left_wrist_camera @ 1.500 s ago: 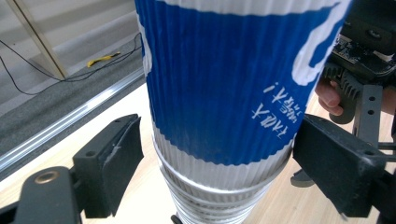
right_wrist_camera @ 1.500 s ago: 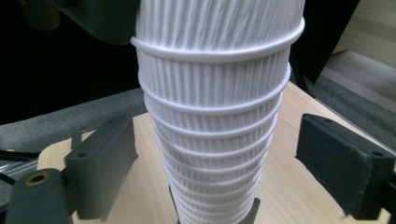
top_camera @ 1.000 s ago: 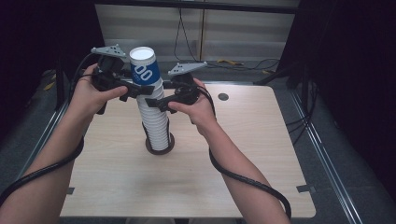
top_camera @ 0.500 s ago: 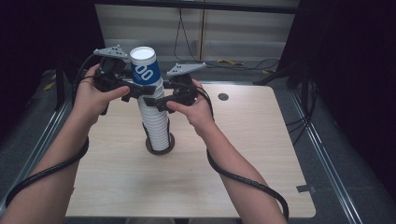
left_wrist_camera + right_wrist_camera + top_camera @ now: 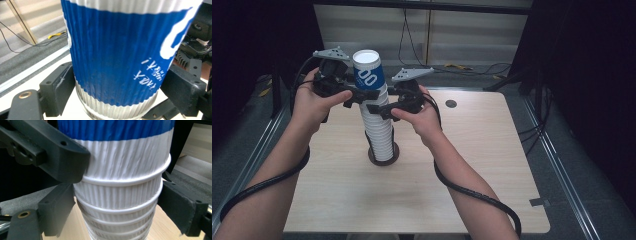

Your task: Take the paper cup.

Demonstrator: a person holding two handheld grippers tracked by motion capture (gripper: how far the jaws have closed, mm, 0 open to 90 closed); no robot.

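Observation:
A tall stack of white ribbed paper cups [image 5: 379, 135] stands on the wooden table [image 5: 472, 165]. Its top cup [image 5: 368, 70] has a blue band with white lettering and leans a little to the left. My left gripper [image 5: 364, 95] comes in from the left; its jaws have just been closing and now press both sides of the blue cup [image 5: 117, 50] near its lower edge. My right gripper [image 5: 379, 109] comes in from the right, just below. Its jaws have also been closing, and its pads [image 5: 62, 207] bear on the white cups [image 5: 120, 195] under the top one.
A dark ring [image 5: 383, 157] circles the foot of the stack. A small round hole [image 5: 451, 104] sits in the table's far right part. Cables trail from both grippers along the forearms. Dark floor and a metal frame surround the table.

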